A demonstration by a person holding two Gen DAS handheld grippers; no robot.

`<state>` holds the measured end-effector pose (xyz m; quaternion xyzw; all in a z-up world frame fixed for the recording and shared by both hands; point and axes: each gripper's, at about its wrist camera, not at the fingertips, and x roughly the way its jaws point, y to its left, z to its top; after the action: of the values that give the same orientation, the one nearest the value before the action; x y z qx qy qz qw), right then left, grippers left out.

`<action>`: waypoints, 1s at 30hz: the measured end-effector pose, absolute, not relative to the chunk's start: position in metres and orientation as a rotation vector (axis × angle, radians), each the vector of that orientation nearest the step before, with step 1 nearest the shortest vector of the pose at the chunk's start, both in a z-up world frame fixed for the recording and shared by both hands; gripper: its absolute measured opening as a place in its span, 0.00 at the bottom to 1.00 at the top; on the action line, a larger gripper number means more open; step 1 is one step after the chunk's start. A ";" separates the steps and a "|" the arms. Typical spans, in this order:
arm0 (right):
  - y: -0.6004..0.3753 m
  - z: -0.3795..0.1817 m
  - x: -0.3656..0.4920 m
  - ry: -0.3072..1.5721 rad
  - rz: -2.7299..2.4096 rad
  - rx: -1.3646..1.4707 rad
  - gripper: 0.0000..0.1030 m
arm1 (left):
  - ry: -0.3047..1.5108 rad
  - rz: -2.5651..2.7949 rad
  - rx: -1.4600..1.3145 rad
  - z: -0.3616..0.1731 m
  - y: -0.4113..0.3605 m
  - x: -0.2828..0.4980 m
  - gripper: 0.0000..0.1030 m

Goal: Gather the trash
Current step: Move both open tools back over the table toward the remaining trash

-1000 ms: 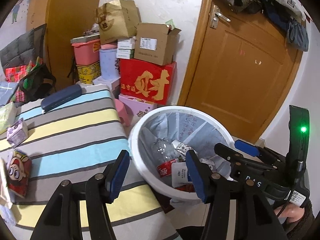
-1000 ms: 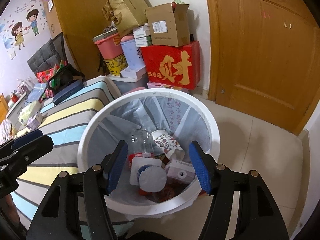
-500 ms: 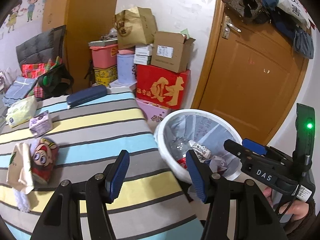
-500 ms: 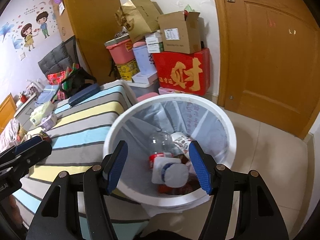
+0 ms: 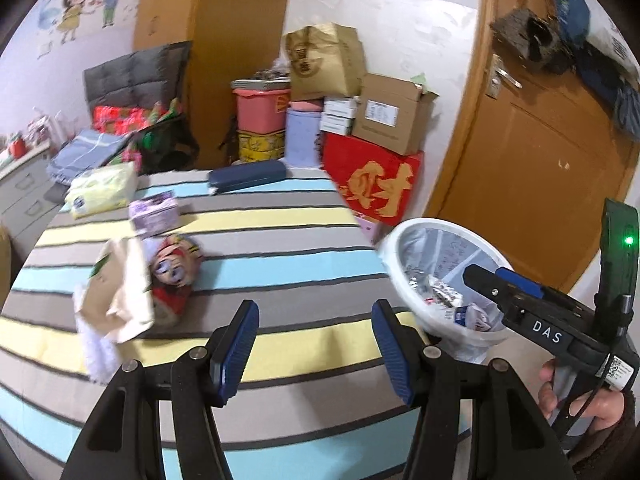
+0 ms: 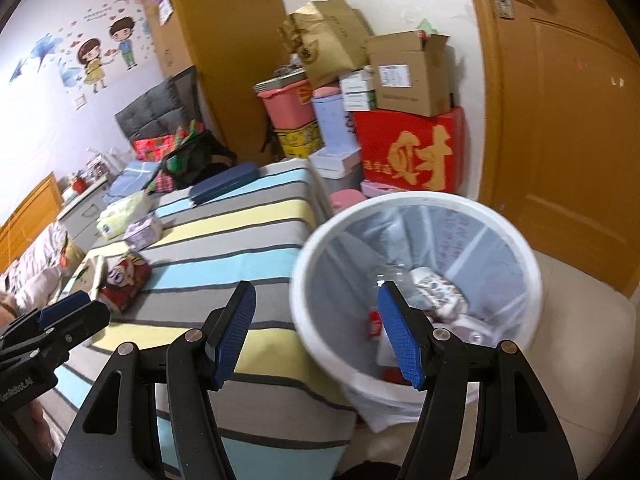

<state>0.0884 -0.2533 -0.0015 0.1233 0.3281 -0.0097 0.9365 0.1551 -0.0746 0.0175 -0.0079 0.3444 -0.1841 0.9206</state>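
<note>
A white trash bin (image 6: pixel 416 204) with a liner stands beside the striped bed and holds a bottle, a patterned cup and cartons; it also shows in the left wrist view (image 5: pixel 404 236). On the bed lie a red cartoon snack bag (image 5: pixel 174 276), a beige paper bag (image 5: pixel 120 292), a purple box (image 5: pixel 156 214) and a yellow-green tissue pack (image 5: pixel 102 190). My left gripper (image 5: pixel 314 350) is open and empty above the bed. My right gripper (image 6: pixel 316 332) is open and empty near the bin's left rim.
A dark blue case (image 5: pixel 246 175) lies at the bed's far edge. Stacked boxes, including a red one (image 6: pixel 410 152), stand against the wall. A wooden door (image 6: pixel 568 120) is behind the bin. Tiled floor lies right of the bin.
Both grippers have pulled back and swung left, away from the bin and toward the bed. The bed's items have come into fuller view. Both stay open and empty.
</note>
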 end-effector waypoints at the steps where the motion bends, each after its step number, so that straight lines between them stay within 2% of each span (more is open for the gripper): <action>1: -0.248 -0.002 0.090 0.672 -0.010 0.245 0.63 | 0.705 -0.361 -0.019 0.017 -0.068 0.155 0.57; 19: -0.170 -0.003 0.114 0.707 0.133 0.177 0.63 | 0.718 -0.127 -0.130 0.003 0.055 0.160 0.59; 30: -0.132 -0.007 0.136 0.747 0.191 0.162 0.63 | 0.820 -0.055 -0.183 -0.037 0.096 0.183 0.61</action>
<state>0.1361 -0.1316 -0.0070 0.0788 0.3639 0.0931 0.9234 0.1834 0.0959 -0.0368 -0.0886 0.3980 -0.0269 0.9127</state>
